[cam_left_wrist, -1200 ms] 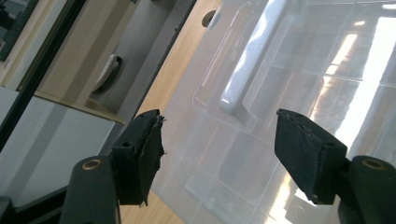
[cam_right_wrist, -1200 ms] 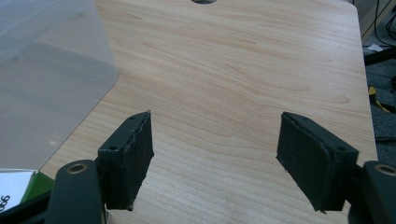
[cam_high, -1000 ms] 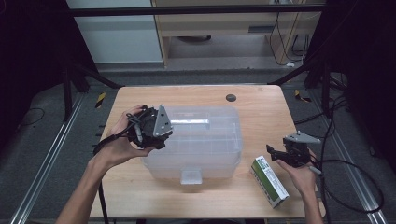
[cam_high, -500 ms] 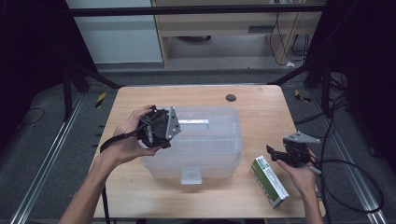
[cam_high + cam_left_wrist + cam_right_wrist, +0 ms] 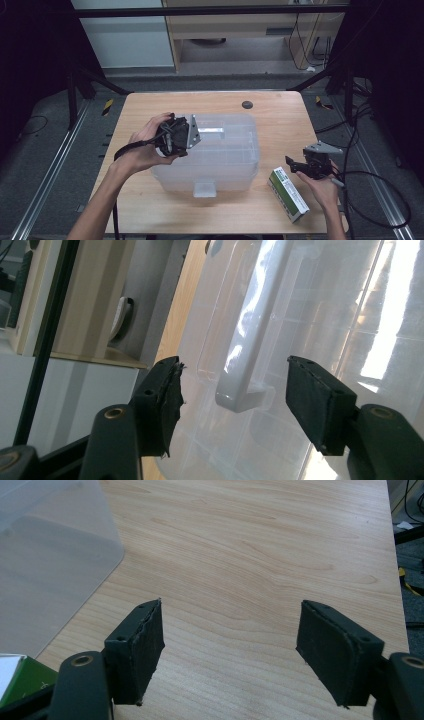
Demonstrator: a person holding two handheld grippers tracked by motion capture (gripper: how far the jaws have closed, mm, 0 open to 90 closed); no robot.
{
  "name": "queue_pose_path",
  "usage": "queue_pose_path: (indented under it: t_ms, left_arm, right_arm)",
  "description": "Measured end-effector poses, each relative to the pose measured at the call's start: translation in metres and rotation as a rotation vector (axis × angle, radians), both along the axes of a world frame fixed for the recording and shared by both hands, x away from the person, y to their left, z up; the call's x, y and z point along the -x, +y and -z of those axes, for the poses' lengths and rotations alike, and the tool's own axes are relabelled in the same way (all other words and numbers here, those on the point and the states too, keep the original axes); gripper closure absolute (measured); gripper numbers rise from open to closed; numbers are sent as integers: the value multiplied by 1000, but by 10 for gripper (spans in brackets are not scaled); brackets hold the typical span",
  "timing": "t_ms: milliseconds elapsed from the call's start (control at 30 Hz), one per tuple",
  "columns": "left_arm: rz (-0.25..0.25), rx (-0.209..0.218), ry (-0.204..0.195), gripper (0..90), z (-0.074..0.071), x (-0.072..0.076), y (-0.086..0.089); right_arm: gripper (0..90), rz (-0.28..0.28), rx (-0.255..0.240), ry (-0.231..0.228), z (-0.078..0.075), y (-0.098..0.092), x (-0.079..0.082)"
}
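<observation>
Fingers of your left gripper (image 5: 232, 405) stand wide open astride the handle (image 5: 245, 355) of the clear box (image 5: 225, 150), probably light, slippery, so grip there; right gripper (image 5: 230, 650) gapes empty over the surface (image 5: 260, 555).

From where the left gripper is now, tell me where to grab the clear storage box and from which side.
Take the white handle set in the lid of the clear storage box, coming from above. It is a narrow raised bar, and the left gripper already has its open jaws either side of the handle's end. The box's smooth, broad walls look too wide for these jaws.
</observation>
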State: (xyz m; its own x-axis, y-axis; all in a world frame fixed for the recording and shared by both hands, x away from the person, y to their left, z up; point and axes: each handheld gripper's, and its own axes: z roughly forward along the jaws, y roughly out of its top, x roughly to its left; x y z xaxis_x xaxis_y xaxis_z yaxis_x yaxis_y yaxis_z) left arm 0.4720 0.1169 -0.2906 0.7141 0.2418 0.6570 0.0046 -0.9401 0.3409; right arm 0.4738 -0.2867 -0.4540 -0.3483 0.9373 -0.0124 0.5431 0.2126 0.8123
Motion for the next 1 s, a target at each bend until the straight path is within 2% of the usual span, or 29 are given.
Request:
queue_pose_path:
  t_ms: [200,333,433,500,600,733,1000]
  left_arm:
    - [14,-42,-12,431,1,-3,-5]
    - [22,-40,-6,455,1,-5,-9]
    - [30,-60,-3,468,2,-6,-12]
    - [31,-58,-4,475,3,-6,-13]
    - [33,-83,3,490,4,-7,-16]
    - [33,-84,0,515,6,-9,-18]
    - [45,-143,-27,568,10,-12,-21]
  right_arm:
    - [270,0,-1,5,1,0,0]
    - [271,0,-1,7,1,0,0]
    - [271,0,-2,7,1,0,0]
    - [271,-1,-2,8,1,0,0]
    - [272,-2,-2,8,1,0,0]
    - [273,-2,-2,8,1,0,0]
    - [289,-6,-6,10,0,0,1]
